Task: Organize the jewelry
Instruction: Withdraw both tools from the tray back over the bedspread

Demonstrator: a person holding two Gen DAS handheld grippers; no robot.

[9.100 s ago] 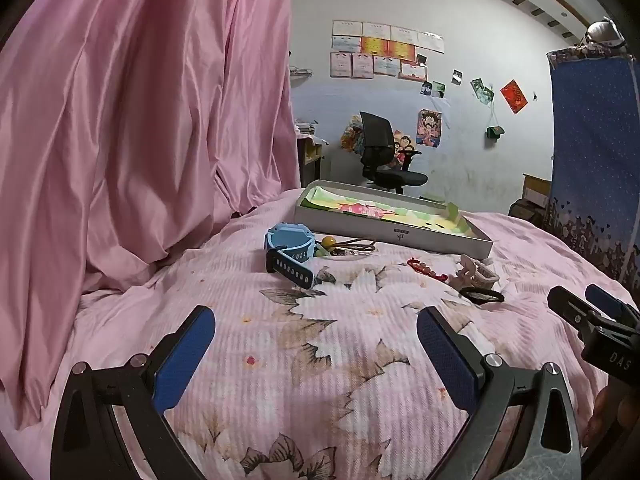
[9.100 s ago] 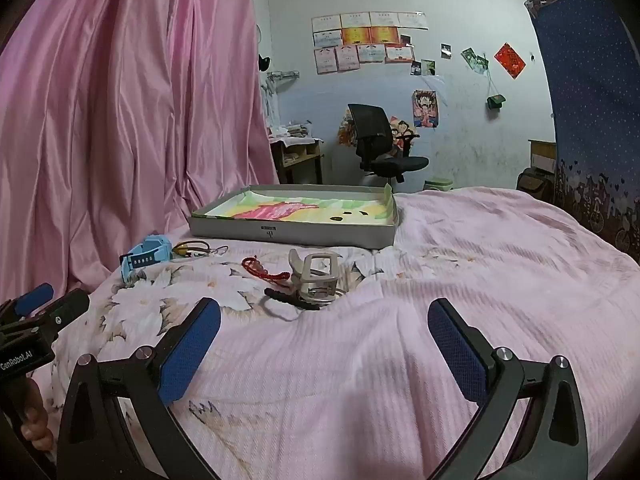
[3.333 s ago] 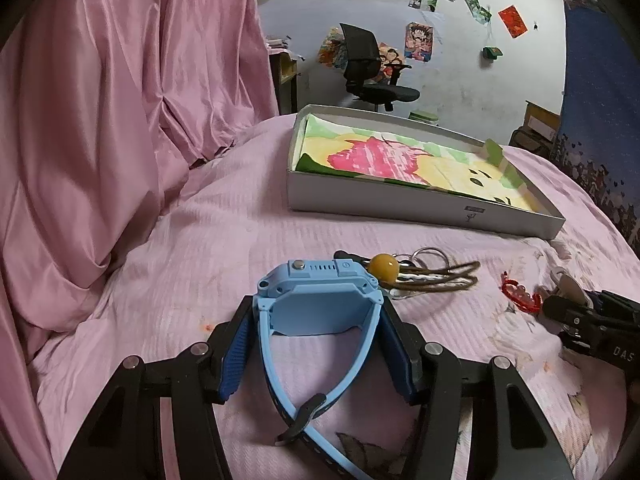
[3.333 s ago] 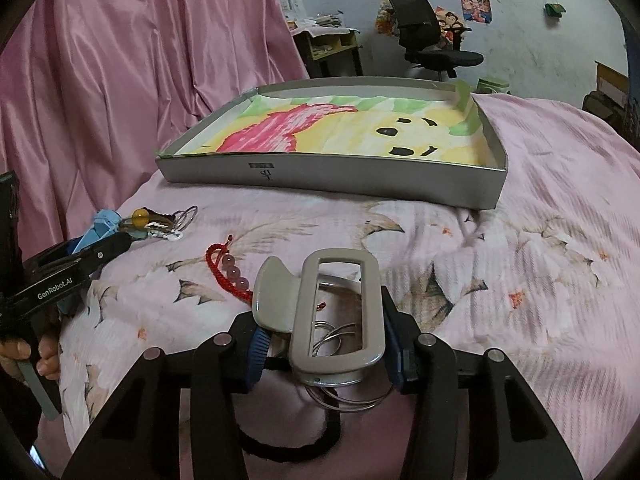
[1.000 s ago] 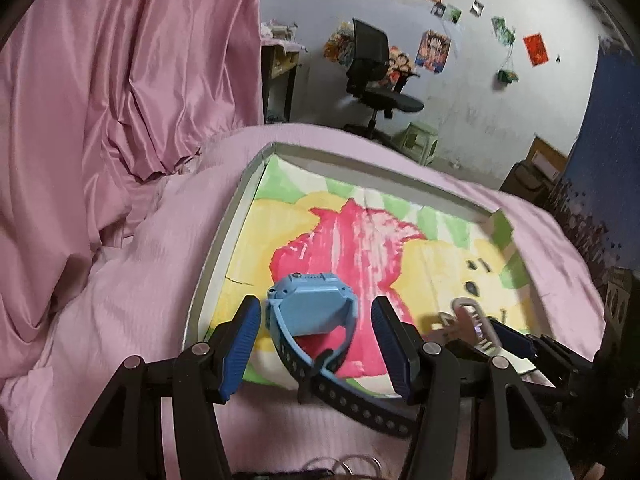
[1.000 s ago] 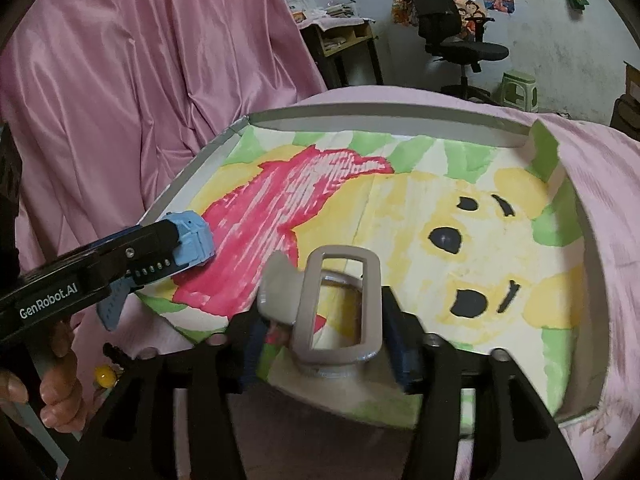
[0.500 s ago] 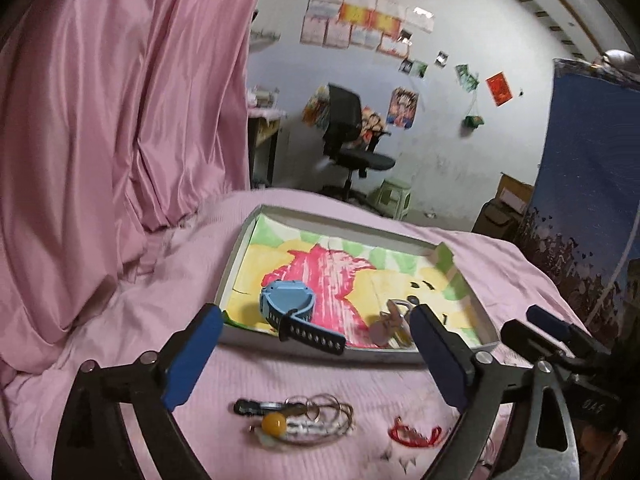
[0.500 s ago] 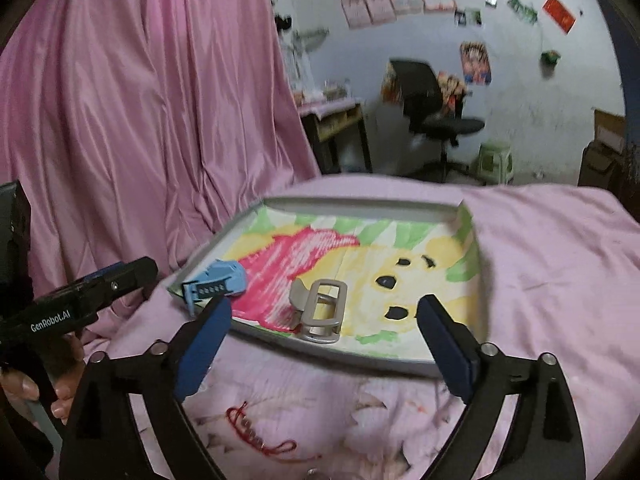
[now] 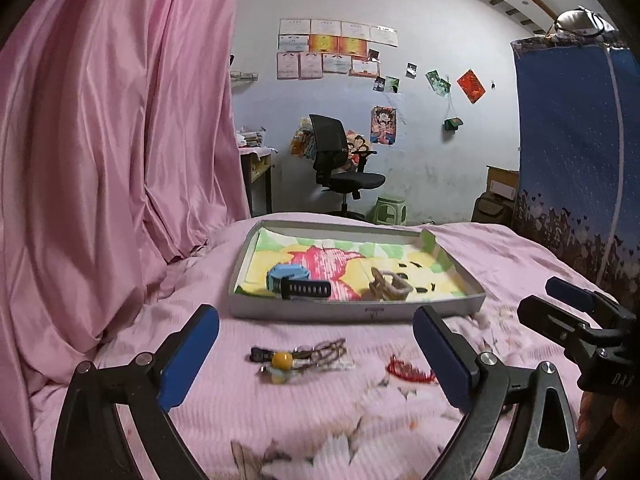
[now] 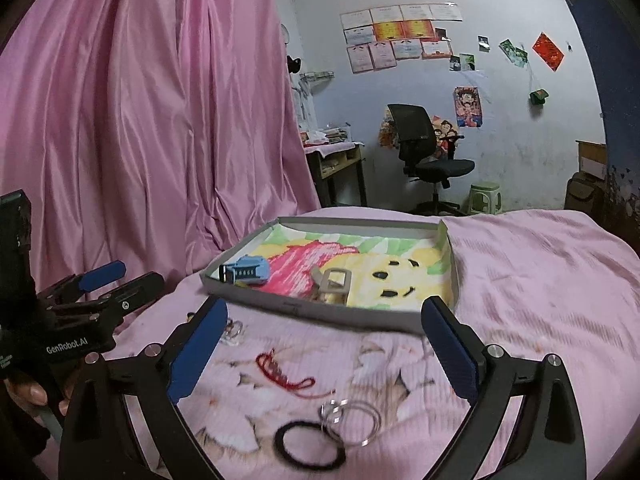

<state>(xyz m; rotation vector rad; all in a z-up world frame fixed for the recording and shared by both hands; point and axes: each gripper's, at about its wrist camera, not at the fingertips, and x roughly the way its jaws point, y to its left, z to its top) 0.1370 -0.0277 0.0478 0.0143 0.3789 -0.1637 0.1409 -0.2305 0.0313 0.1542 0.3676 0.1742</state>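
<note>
A shallow grey tray (image 9: 356, 311) with a cartoon lining lies on the pink bed; it also shows in the right wrist view (image 10: 352, 316). In it lie a blue watch (image 9: 292, 278) (image 10: 246, 271) and a beige hair clip (image 9: 388, 285) (image 10: 334, 285). In front of the tray lie a cord bracelet with a yellow bead (image 9: 296, 358), a red bead bracelet (image 9: 408, 372) (image 10: 286, 374), silver rings (image 10: 352, 416) and a black hair tie (image 10: 310, 446). My left gripper (image 9: 316, 356) and right gripper (image 10: 324, 354) are both open and empty, back from the tray.
Pink curtain (image 9: 112, 160) hangs along the left of the bed. A blue cloth (image 9: 572, 152) hangs at the right. An office chair (image 9: 340, 160), a green stool (image 9: 390, 210) and a desk (image 10: 336, 164) stand beyond the bed.
Both grippers opened, leaving the watch and the hair clip in the tray, and have drawn back toward me and lower since half a second ago.
</note>
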